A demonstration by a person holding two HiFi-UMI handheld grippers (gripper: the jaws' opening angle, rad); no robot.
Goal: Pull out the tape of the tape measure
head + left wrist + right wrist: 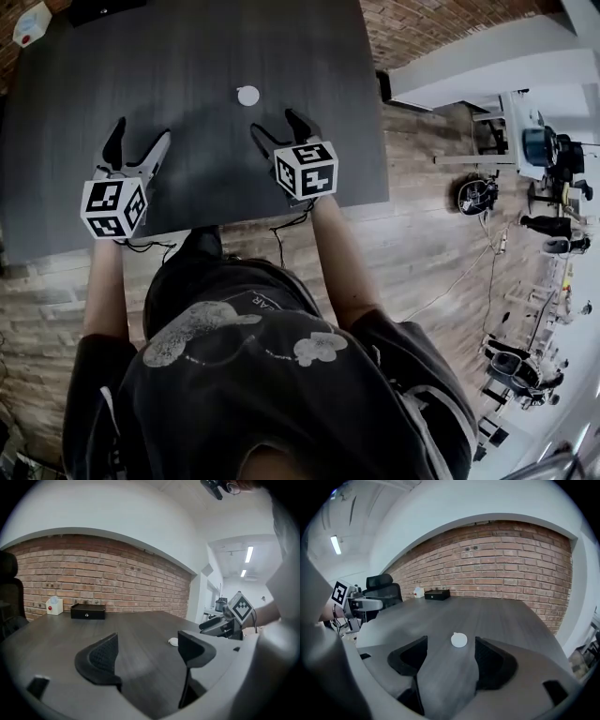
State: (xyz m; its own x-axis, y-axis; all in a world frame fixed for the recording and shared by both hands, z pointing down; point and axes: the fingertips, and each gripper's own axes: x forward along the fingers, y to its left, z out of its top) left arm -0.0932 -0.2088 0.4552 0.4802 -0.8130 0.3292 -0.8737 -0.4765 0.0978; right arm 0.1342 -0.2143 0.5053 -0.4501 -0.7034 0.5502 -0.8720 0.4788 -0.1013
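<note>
A small round white tape measure [248,95] lies flat on the dark grey table [197,52], beyond both grippers. In the right gripper view the tape measure [459,640] sits just ahead of the jaws, near the middle. From the left gripper view the tape measure [173,641] shows as a small white disc off to the right. My left gripper [139,141] is open and empty over the table's near left part. My right gripper [277,126] is open and empty, a short way in front of the tape measure and slightly to its right.
A black box [87,612] and a small white box [54,606] stand at the table's far edge by the brick wall. A black office chair [384,590] stands at the table's side. The table's right edge [375,112] drops to wooden floor.
</note>
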